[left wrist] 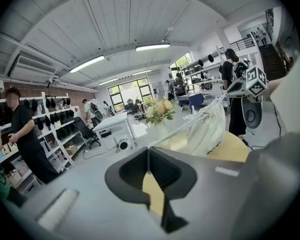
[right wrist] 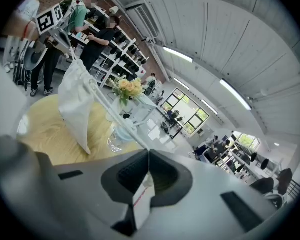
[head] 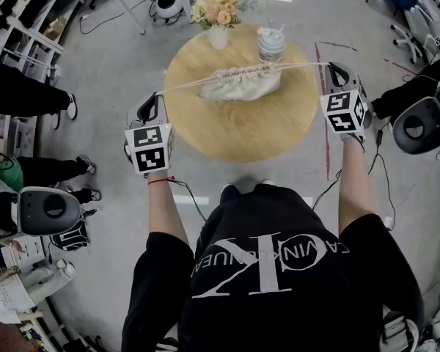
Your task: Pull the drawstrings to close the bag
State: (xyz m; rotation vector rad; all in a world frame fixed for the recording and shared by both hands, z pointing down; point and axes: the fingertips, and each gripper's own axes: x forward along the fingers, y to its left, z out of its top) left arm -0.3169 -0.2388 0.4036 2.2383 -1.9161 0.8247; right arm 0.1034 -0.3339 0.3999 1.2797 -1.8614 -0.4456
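Left hand-held gripper (left wrist: 148, 154): jaws together, pinched on the left drawstring (head: 194, 84). The cord runs straight out of the jaw tips to the bag.
Right hand-held gripper (right wrist: 149, 156): the same, jaws together and clamped on the right drawstring (head: 302, 65).
Both cords are taut. They form one nearly straight line across the head view, with the grippers well apart, one off each side of the counter (head: 264, 134).
The bag (head: 240, 85) is white cloth and sits on the far half of the round wooden counter, between the two grippers. Its mouth is bunched up tight along the cords. The body hangs from the cords with its lower part down at the counter top.
A lidded cup (head: 270, 44) stands just behind the bag. A vase of flowers (head: 217, 15) is at the far edge of the counter.
People are standing by the shelving (left wrist: 50, 129) in the background.
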